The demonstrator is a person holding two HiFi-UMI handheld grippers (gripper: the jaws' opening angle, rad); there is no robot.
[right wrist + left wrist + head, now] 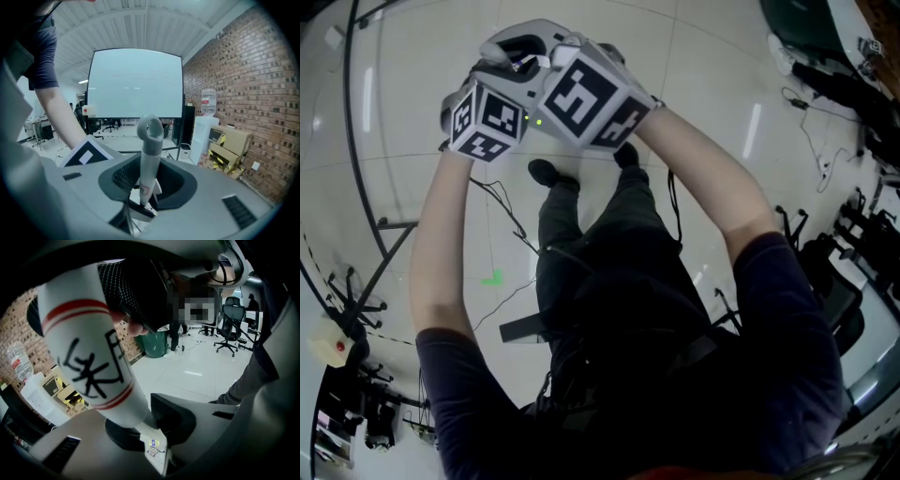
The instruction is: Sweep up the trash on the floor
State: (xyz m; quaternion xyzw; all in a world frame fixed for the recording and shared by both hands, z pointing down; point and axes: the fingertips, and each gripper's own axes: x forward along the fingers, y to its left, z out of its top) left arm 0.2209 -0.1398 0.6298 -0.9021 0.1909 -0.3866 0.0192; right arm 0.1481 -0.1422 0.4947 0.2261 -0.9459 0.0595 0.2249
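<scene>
the white handle (pixel 89 362) with red bands is clamped in the left gripper (pixel 140 430), its long axis running up and leftward from the jaws. the grey handle (pixel 149 154) (loop end uppermost) is gripped upright by the right gripper (pixel 143 192). both grippers are seen close together above the floor (pixel 694 84), where no trash can be made out.

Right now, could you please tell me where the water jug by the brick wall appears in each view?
Head view: not in it.
Left gripper view: the water jug is at the far left edge, against the brick wall.
Right gripper view: right of centre, in front of the brick wall.
Shared landmark: the cardboard boxes with yellow-and-black tape, close beside it in both gripper views.
</scene>
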